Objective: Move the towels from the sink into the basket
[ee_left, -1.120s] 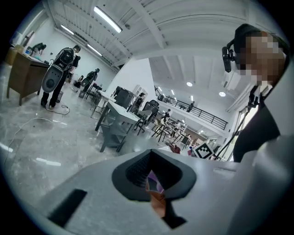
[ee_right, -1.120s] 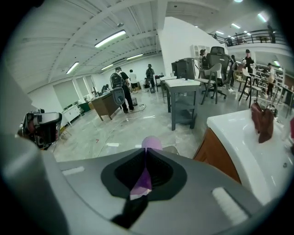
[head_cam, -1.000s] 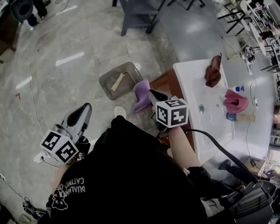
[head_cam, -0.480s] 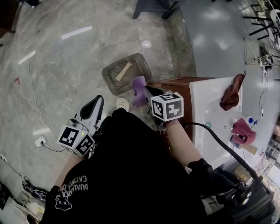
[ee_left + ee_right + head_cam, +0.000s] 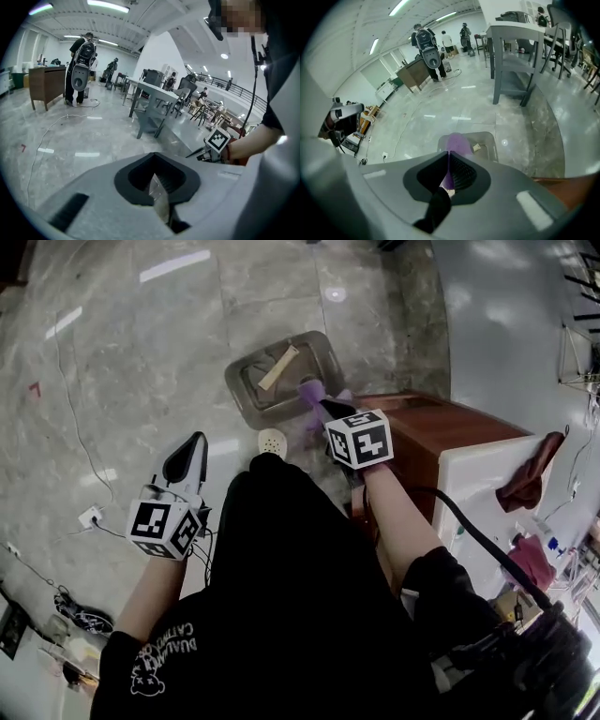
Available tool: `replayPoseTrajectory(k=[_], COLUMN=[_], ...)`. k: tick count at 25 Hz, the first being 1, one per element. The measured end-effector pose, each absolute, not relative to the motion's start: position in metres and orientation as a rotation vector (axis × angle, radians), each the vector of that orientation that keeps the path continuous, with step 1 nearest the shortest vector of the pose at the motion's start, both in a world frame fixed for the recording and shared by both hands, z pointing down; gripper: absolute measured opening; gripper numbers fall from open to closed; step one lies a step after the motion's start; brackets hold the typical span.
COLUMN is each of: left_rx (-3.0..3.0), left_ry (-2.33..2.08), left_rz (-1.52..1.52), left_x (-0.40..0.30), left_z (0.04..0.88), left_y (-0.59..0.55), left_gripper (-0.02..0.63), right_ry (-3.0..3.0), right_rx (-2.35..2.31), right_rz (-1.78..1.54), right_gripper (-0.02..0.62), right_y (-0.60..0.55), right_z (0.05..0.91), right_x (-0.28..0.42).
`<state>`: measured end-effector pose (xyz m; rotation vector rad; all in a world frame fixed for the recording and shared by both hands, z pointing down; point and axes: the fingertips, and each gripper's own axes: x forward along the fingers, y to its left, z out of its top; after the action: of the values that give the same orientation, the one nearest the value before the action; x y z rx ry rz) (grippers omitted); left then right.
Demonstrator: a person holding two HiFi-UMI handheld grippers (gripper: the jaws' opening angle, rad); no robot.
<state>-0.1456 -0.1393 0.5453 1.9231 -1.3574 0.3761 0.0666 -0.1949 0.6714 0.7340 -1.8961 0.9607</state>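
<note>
A purple towel (image 5: 314, 395) hangs from my right gripper (image 5: 323, 409), which is shut on it at the near right rim of the grey basket (image 5: 246, 382) on the floor. The right gripper view has the purple towel (image 5: 454, 143) pinched between the jaws of the right gripper (image 5: 449, 157), with the basket (image 5: 487, 138) just beyond. A beige piece (image 5: 279, 367) lies in the basket. My left gripper (image 5: 195, 442) hangs shut and empty over the floor to the left. A dark red towel (image 5: 527, 479) drapes over the white sink (image 5: 469, 486), and a pink towel (image 5: 531, 561) lies further right.
A brown cabinet (image 5: 427, 432) stands under the sink, right beside the basket. A white perforated shoe (image 5: 272, 442) lies on the marble floor near the basket. A socket strip (image 5: 91, 516) and cables lie at the left. A grey table (image 5: 150, 108) and people stand further off.
Both grippers have dropped lower. The right gripper has carried the purple towel away from the sink to the basket's rim. The sink has slid toward the right edge of the head view.
</note>
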Motion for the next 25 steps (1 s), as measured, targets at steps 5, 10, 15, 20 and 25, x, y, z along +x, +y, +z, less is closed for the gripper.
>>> replayPoseTrajectory(k=[5, 10, 15, 20, 25], left_rx=[1.808, 1.736, 1.714, 1.698, 1.715], left_ry=[-1.375, -1.343, -1.201, -1.089, -1.032], left_rz=[0.414, 0.459, 0.534, 0.529, 0.614], left_x=[-0.156, -0.158, -0.138, -0.114, -0.103], left_z=[0.592, 0.628, 0.667, 0.699, 0.714], left_y=[-0.139, -0.142, -0.132, -0.130, -0.128], left_gripper=[0.003, 0.003, 0.003, 0.003, 0.003], right_ry=[-1.851, -1.845, -1.800, -1.833, -1.825], right_rx=[0.684, 0.617, 0.696, 0.745, 0.770], right_rz=[0.870, 0.857, 1.018, 1.101, 1.158], right_gripper=[0.023, 0.023, 0.023, 0.025, 0.026], right_y=[-0.193, -0.193, -0.200, -0.216, -0.211], right_z=[0.732, 0.774, 0.814, 0.842, 0.857], right_x=[0.071, 0.066, 0.074, 0.067, 0.064])
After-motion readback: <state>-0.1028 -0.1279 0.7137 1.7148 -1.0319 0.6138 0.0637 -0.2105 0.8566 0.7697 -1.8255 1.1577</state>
